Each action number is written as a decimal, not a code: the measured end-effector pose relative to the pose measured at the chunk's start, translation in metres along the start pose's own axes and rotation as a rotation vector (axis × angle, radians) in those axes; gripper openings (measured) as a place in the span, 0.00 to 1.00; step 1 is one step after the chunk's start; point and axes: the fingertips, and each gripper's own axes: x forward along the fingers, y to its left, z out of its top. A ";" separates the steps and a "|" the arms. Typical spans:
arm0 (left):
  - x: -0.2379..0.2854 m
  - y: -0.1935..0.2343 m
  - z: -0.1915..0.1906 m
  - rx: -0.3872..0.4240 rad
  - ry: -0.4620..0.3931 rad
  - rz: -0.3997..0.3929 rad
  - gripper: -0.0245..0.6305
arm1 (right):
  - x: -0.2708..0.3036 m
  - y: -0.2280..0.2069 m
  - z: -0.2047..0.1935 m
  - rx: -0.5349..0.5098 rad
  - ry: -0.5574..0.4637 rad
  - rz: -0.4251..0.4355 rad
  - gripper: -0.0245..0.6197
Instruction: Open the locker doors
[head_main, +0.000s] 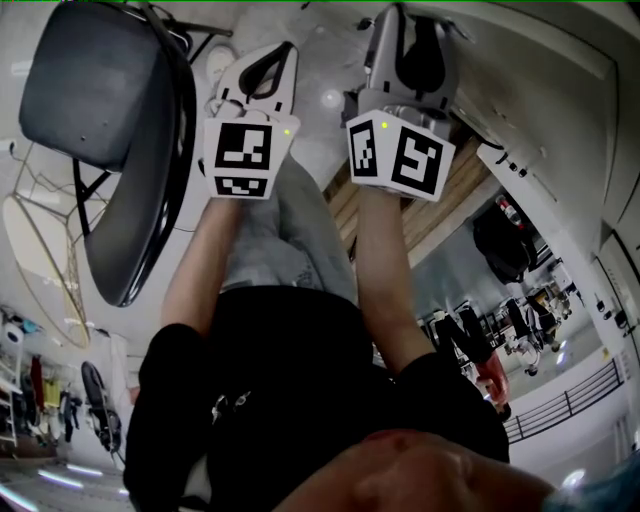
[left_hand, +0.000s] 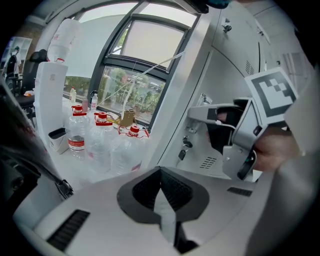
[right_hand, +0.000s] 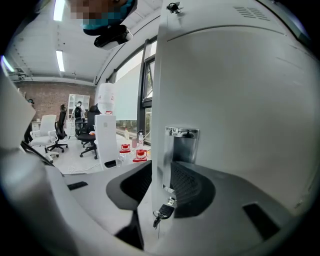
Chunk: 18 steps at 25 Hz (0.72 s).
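left gripper (left_hand: 160, 171) jaws together, empty | right gripper (left_hand: 202, 116) at locker door (left_hand: 200, 152) | bottles (left_hand: 100, 142) left

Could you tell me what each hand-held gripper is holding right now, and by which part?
The right hand-held gripper appears clamped on the free edge of the locker door, just above the key; the left hand-held gripper is shut and empty.

Tall window (left_hand: 131, 92), black office chairs (right_hand: 88, 136) (brick wall (right_hand: 44, 97) behind), strip lights (right_hand: 60, 60)
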 end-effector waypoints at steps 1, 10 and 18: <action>0.000 -0.001 0.000 -0.002 -0.003 -0.003 0.05 | -0.001 0.000 0.000 0.003 0.001 0.000 0.24; -0.012 -0.008 -0.001 -0.047 -0.032 -0.014 0.05 | -0.023 0.003 -0.005 0.029 -0.001 -0.008 0.21; -0.016 -0.010 -0.003 -0.051 -0.059 -0.033 0.05 | -0.049 0.018 -0.016 0.034 0.008 0.026 0.20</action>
